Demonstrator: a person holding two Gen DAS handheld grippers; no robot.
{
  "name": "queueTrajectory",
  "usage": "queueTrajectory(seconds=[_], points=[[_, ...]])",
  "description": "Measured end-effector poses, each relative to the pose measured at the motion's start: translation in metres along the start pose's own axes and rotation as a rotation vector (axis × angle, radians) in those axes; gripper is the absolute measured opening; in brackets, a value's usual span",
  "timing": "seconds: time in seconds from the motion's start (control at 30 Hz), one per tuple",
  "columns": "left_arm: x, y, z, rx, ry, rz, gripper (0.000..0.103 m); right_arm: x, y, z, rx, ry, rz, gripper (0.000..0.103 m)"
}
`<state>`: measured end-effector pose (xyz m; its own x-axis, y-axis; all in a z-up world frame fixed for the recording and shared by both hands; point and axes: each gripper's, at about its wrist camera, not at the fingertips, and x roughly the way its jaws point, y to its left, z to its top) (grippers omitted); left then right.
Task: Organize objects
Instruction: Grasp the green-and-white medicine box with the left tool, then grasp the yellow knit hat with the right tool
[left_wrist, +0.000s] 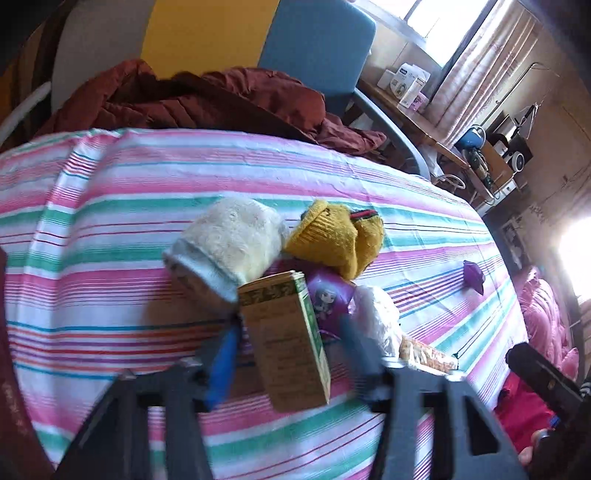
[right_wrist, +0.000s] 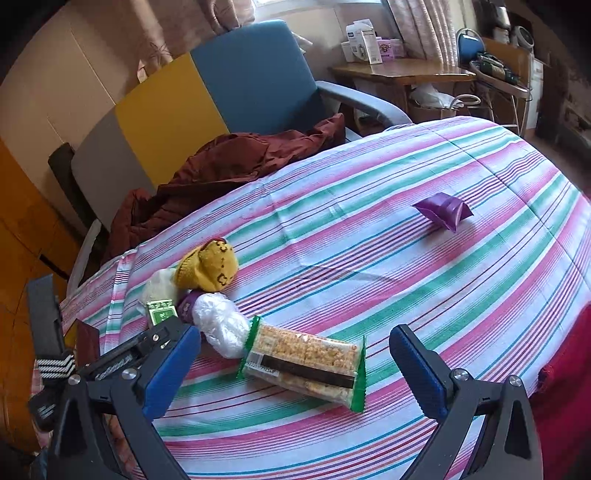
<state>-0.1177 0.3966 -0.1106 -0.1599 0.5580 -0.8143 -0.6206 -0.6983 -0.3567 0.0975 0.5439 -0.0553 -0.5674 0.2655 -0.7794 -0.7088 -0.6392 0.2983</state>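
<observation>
A tan box with green edges (left_wrist: 284, 343) lies on the striped bed sheet (left_wrist: 110, 221) between the fingers of my left gripper (left_wrist: 290, 347). The fingers are blurred, and a narrow gap shows on each side of the box. Behind it sit a cream sock (left_wrist: 229, 240), a yellow knit piece (left_wrist: 332, 236), a purple cartoon packet (left_wrist: 327, 299) and a white plastic bundle (left_wrist: 380, 317). My right gripper (right_wrist: 293, 332) stands open just above a clear-wrapped snack bar (right_wrist: 303, 362), touching nothing. A small purple pouch (right_wrist: 443, 210) lies alone further right.
A dark red jacket (right_wrist: 229, 166) is heaped at the bed's far edge against a blue chair (right_wrist: 258, 74). A wooden desk with boxes (right_wrist: 399, 70) stands beyond. Red cloth (right_wrist: 565, 387) hangs at the right edge of the bed.
</observation>
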Motion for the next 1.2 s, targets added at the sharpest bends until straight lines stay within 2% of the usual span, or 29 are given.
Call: queueTrajectory(seconds=[0.03,0.23,0.37,0.47,0.6,0.73,0.83,1.0,1.07,1.2], points=[[0.001,0.000,0.000,-0.001,0.001,-0.005,0.031,0.001,-0.001,0.000,0.000,0.004,-0.004,0.103],[-0.017,0.004,-0.024,0.015,-0.009,-0.019,0.030,0.006,-0.004,0.001,0.006,0.017,-0.024,0.103],[-0.039,-0.001,-0.050,0.101,0.005,0.006,0.030,0.003,-0.021,0.007,0.065,-0.002,-0.043,0.103],[-0.052,-0.005,-0.071,0.164,0.051,0.004,0.030,0.009,-0.032,0.009,0.107,0.025,-0.030,0.103],[-0.064,-0.004,-0.102,0.201,0.138,-0.023,0.030,0.027,-0.024,0.008,0.053,0.084,-0.039,0.103],[-0.070,-0.002,-0.120,0.215,0.163,-0.028,0.030,0.044,-0.009,0.006,-0.058,0.105,-0.052,0.103],[-0.064,0.000,-0.120,0.211,0.161,0.004,0.030,0.059,0.001,0.001,-0.135,0.131,-0.059,0.103],[-0.062,-0.001,-0.124,0.232,0.109,0.041,0.029,0.086,0.005,-0.013,-0.156,0.269,-0.032,0.103],[-0.065,-0.001,-0.127,0.241,0.095,0.050,0.030,0.086,0.013,-0.019,-0.201,0.309,-0.039,0.103],[-0.064,-0.004,-0.130,0.244,0.080,0.062,0.029,0.077,0.018,-0.025,-0.188,0.336,0.017,0.102]])
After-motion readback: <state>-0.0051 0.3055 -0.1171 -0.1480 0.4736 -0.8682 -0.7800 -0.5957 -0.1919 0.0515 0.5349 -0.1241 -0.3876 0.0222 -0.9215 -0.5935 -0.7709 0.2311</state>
